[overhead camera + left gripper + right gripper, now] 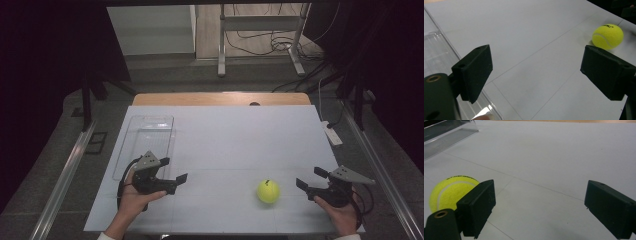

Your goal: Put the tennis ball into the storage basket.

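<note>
A yellow tennis ball (268,191) rests on the white table sheet (225,145), near the front and right of centre. My left gripper (172,169) is held low at the front left, jaws wide open and empty, pointing toward the ball (607,36), which lies well beyond its right jaw. My right gripper (311,178) is at the front right, also open and empty. The ball (451,191) sits just outside its left jaw, partly hidden behind it. A clear plastic tray (145,142) lies beside the left gripper.
The clear tray (434,52) runs along the left edge of the sheet and shows at the upper left of the right gripper view (446,135). A white remote-like device (332,134) lies at the sheet's right edge. A wooden table edge (220,98) shows at the back.
</note>
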{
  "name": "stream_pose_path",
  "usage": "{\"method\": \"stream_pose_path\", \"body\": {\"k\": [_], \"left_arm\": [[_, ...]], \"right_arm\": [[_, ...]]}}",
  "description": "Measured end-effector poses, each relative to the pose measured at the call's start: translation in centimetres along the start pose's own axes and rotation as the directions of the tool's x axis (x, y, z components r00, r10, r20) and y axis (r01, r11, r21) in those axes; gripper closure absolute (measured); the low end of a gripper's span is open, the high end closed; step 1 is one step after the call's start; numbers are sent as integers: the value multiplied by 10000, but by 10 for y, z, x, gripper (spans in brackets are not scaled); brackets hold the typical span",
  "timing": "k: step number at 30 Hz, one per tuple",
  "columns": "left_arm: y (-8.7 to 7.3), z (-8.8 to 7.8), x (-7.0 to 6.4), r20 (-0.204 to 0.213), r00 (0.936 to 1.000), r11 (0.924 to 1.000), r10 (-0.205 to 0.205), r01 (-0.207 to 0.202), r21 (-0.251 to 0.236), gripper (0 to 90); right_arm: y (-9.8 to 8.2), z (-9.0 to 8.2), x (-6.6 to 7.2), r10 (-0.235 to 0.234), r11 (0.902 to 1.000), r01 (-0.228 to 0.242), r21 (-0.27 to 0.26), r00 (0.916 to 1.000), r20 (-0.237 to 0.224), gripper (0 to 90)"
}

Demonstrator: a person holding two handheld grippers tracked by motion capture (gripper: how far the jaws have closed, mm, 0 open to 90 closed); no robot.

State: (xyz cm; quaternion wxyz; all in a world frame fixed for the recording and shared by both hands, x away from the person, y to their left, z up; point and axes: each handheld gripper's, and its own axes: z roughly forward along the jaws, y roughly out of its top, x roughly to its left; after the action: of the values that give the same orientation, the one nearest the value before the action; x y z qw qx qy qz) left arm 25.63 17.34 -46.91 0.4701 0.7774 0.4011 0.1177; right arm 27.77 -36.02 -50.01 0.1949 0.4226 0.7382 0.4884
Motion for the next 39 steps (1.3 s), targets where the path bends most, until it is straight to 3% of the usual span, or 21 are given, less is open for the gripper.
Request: {"method": "stream_pose_path", "body": {"k": [17, 39], "left_arm": [[10, 21, -10, 478, 9984, 9991, 287, -301, 303, 114], [27, 45, -30, 1138, 9907, 9953, 745, -810, 530, 110]], "right_arm": [[0, 0, -1, 11, 10000, -11, 25, 10000, -19, 108], [-1, 1, -1, -11, 10000, 11, 54, 10000, -15, 108]]}}
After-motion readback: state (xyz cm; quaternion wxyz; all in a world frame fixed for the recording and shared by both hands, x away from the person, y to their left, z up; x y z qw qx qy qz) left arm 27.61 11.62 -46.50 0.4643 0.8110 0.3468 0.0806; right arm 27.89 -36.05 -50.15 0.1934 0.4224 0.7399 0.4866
